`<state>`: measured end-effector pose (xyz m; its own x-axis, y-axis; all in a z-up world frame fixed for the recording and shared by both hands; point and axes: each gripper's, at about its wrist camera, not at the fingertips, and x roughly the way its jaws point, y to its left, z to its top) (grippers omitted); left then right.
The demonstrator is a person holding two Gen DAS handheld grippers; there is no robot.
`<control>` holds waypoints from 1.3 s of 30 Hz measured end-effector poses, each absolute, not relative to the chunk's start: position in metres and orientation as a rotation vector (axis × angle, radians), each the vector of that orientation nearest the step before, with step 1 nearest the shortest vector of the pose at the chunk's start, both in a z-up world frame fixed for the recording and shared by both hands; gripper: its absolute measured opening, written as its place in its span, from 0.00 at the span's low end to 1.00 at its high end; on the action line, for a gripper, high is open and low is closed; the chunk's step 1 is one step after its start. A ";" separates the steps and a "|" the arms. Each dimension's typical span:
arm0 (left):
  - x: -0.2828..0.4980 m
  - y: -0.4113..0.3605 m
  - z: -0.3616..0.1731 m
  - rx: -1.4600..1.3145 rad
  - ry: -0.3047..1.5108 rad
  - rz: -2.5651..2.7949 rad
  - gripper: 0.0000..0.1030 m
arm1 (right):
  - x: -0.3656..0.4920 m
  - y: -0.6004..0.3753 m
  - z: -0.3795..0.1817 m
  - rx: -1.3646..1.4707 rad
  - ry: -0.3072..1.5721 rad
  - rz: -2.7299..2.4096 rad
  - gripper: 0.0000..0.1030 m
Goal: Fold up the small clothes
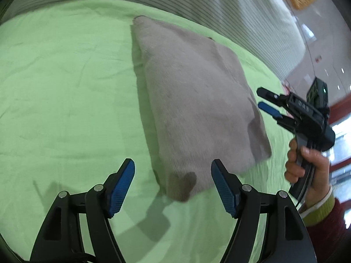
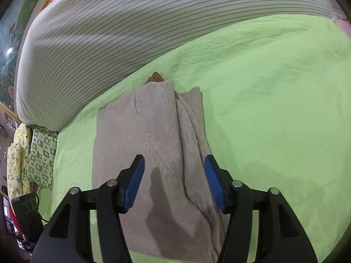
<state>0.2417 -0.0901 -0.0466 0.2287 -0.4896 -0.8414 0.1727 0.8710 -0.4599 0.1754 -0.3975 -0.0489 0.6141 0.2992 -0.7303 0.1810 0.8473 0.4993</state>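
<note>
Left tool (image 1: 172, 183): black two-finger frame with blue ribbed pads, at 6 o'clock in the left wrist view. Jaws stand wide apart, nothing between the pads; it hangs above the near corner of the garment.

Right tool (image 2: 174, 180): same make, at 6 o'clock in the right wrist view. Jaws wide apart, empty, poised over the cloth without gripping it. From the left wrist view it appears at 3 o'clock, held by a hand (image 1: 307, 166) in a dark red sleeve with a yellow-green cuff.

Folded beige fleecy garment (image 1: 197, 100): roughly rectangular, lying flat on the light green bed sheet (image 1: 65, 87), centre of both views. A long fold ridge runs down its right part in the right wrist view; a brown ribbed edge (image 2: 156, 77) peeks out at its far end, 12 o'clock.

Striped white-grey bedding roll (image 2: 131, 32): beyond the sheet, 11 to 1 o'clock.

Patterned yellow and green cushions (image 2: 33, 153): 9 o'clock, beside the bed.
</note>
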 end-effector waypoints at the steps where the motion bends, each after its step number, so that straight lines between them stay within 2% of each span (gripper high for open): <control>1: 0.244 -0.093 -0.051 -0.313 1.267 -0.457 0.70 | 0.181 -0.395 -0.050 0.571 0.924 0.079 0.63; 8: 0.272 -0.107 -0.065 -0.361 1.289 -0.419 0.73 | 0.204 -0.385 -0.075 0.413 1.025 0.051 0.67; 12: 0.287 -0.094 -0.076 -0.393 1.299 -0.405 0.74 | 0.198 -0.401 -0.081 0.472 1.008 0.055 0.69; 16: 0.306 -0.101 -0.090 -0.438 1.325 -0.400 0.80 | 0.200 -0.406 -0.080 0.535 1.001 0.092 0.69; 20: 0.318 -0.106 -0.110 -0.476 1.375 -0.397 0.92 | 0.205 -0.408 -0.087 0.555 1.009 0.115 0.69; 23: 0.324 -0.113 -0.116 -0.465 1.368 -0.395 0.94 | 0.203 -0.412 -0.092 0.601 1.004 0.129 0.68; 25: 0.326 -0.120 -0.115 -0.430 1.349 -0.413 0.88 | 0.203 -0.412 -0.095 0.607 1.008 0.148 0.62; 26: 0.327 -0.124 -0.115 -0.421 1.343 -0.429 0.71 | 0.203 -0.409 -0.096 0.613 1.013 0.165 0.52; 27: 0.327 -0.128 -0.114 -0.429 1.342 -0.463 0.62 | 0.204 -0.407 -0.100 0.635 1.026 0.189 0.47; 30: 0.326 -0.133 -0.108 -0.413 1.328 -0.461 0.53 | 0.204 -0.402 -0.099 0.631 1.033 0.196 0.37; 32: 0.322 -0.129 -0.101 -0.420 1.312 -0.466 0.46 | 0.201 -0.400 -0.092 0.642 1.019 0.196 0.34; 34: 0.315 -0.122 -0.090 -0.412 1.286 -0.464 0.42 | 0.194 -0.395 -0.081 0.645 0.981 0.214 0.33; 39: 0.284 -0.076 -0.049 -0.386 1.184 -0.422 0.41 | 0.176 -0.359 -0.054 0.646 0.906 0.326 0.31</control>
<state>0.2841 -0.0757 -0.0489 0.3177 -0.5080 -0.8006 0.1128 0.8586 -0.5001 0.1760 -0.3594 -0.0537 0.5860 0.5192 -0.6221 0.0036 0.7661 0.6427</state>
